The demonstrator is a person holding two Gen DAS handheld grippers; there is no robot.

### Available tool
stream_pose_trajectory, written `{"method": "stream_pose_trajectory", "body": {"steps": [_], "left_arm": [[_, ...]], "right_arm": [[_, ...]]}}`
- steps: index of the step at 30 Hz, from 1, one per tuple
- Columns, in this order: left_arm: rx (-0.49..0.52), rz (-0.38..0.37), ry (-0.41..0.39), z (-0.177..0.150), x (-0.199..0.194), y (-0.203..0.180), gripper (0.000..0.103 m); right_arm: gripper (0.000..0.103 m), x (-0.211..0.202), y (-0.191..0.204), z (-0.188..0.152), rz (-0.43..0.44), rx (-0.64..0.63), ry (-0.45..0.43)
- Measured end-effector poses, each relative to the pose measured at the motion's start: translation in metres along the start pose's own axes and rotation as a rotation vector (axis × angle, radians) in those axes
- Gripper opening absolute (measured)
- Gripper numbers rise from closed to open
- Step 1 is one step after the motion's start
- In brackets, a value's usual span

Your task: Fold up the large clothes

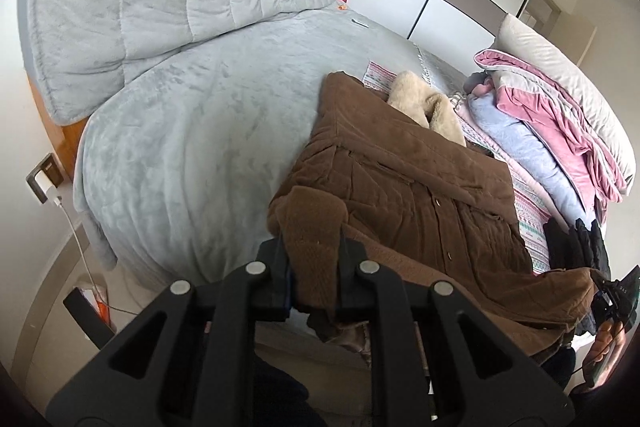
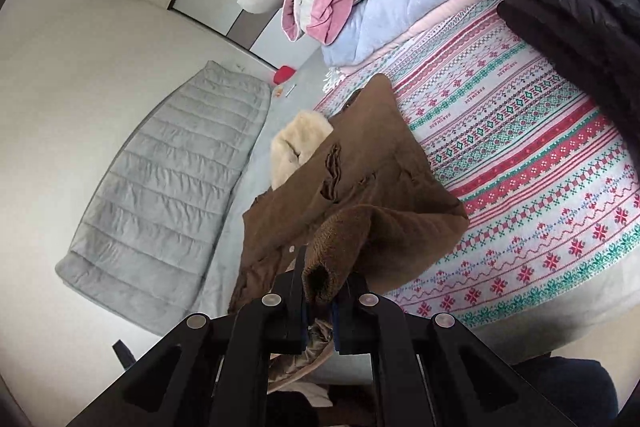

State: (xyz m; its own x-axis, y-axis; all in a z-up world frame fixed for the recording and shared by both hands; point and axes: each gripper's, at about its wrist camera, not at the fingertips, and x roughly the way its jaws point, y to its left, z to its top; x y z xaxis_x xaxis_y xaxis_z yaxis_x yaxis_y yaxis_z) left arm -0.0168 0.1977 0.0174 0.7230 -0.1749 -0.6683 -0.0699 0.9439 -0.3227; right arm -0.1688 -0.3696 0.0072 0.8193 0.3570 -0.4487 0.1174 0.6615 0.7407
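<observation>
On the near edge of the bed [image 1: 168,131], the coat [image 1: 404,183] is spread over the grey cover and a patterned blanket [image 2: 520,167], with its hem toward the near side. The left tool [image 1: 312,247] is clenched on a fleecy hem corner, and the right tool [image 2: 320,279] is clenched on another thick fold of the same brown cloth, so both lower corners are judged to be held.

The step in hand is judged to be the lengthwise fold: the hem is gripped and raised off the bed, ready to be carried over the body of the coat. For the next move, both corners would need to be brought toward the far end together, kept level and taut, and laid near the collar without the buttoned front being dragged askew.

The coat's long axis runs from near to far, slightly toward the right in the left view, and its cream fur collar [image 1: 424,107] points away, toward the stacked quilts [image 1: 540,131].
</observation>
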Motion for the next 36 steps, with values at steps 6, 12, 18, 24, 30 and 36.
{"method": "stream_pose_trajectory", "body": {"steps": [6,12,18,24,30,36], "left_arm": [[-0.028,-0.013,0.056,0.012,0.025,0.000,0.016],[-0.055,-0.005,0.075,0.029,0.048,-0.002,0.016],[-0.082,-0.041,0.073,0.063,0.071,-0.017,0.016],[-0.103,-0.062,0.006,0.128,0.091,-0.039,0.016],[0.049,0.068,-0.042,0.212,0.162,-0.095,0.016],[0.107,0.214,-0.051,0.289,0.282,-0.126,0.016]], "right_arm": [[0.008,0.036,-0.025,0.009,-0.036,0.100,0.057],[0.008,0.057,-0.037,0.025,-0.052,0.149,0.067],[0.008,0.084,-0.019,0.061,-0.059,0.119,0.082],[0.008,0.114,0.007,0.127,-0.044,0.085,0.010],[0.008,0.195,0.043,0.225,-0.124,0.018,-0.017],[0.008,0.305,0.052,0.316,-0.209,0.013,-0.038]]}}
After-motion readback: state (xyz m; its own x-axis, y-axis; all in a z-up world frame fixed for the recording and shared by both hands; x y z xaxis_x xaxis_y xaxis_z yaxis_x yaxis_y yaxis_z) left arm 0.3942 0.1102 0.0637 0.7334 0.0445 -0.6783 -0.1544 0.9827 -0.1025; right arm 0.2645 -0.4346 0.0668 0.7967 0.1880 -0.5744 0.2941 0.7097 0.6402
